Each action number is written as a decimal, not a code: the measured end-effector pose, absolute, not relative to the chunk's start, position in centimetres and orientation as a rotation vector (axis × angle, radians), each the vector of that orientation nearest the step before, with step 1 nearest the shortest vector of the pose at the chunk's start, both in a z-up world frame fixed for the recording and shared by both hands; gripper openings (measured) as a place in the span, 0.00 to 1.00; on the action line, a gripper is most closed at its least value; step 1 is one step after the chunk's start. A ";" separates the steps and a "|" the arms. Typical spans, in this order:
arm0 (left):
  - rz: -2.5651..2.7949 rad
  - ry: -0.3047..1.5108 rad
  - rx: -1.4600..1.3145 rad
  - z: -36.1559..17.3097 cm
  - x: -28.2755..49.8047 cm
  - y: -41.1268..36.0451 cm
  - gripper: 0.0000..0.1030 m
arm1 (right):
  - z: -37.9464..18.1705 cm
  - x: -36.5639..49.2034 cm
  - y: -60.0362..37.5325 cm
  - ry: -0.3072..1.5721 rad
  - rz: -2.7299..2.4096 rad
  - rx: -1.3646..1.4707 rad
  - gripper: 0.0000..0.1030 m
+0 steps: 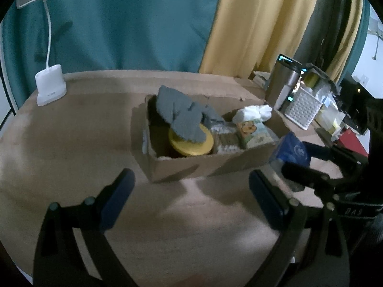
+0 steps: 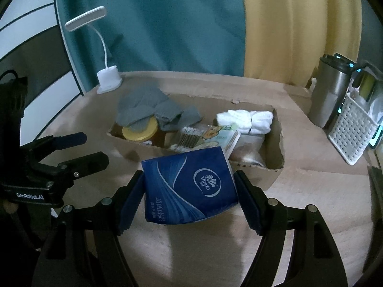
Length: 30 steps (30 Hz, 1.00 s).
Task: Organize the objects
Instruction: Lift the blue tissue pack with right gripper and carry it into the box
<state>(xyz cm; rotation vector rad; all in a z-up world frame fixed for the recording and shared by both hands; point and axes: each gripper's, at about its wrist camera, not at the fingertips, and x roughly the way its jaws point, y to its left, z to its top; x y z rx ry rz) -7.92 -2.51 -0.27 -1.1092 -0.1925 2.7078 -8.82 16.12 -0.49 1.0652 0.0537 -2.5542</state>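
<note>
At nine o'clock the left gripper (image 2: pixel 79 151) hangs released, holding nothing. At six o'clock the right gripper (image 2: pixel 189 197) grasps a glossy blue tissue pack (image 2: pixel 189 186), soft and rectangular, just before the cardboard box (image 2: pixel 275 165). Inside: knitted grey cloth (image 2: pixel 148 106), yellow-lidded jar (image 2: pixel 140 131), white socks (image 2: pixel 246 118). At three o'clock, a steel tumbler (image 2: pixel 331 91).

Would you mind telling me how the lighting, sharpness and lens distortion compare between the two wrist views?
Both views are dim and bluish, with black fisheye corners and a table edge bowed into a curve. Left wrist view: soft; the cardboard box is blurred and the right gripper dark. Right wrist view: sharper; the logo on the blue tissue pack is legible.
</note>
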 end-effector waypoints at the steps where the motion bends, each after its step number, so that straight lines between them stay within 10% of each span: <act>1: 2.708 -0.193 -1.109 -0.2 -8.1 -2.5 0.95 | -0.4 -8.9 16.2 0.053 -2.555 1.064 0.75; 30: 2.737 -0.276 -1.133 -0.9 -11.6 -5.1 0.95 | -0.4 -13.4 14.9 0.079 -2.534 1.080 0.75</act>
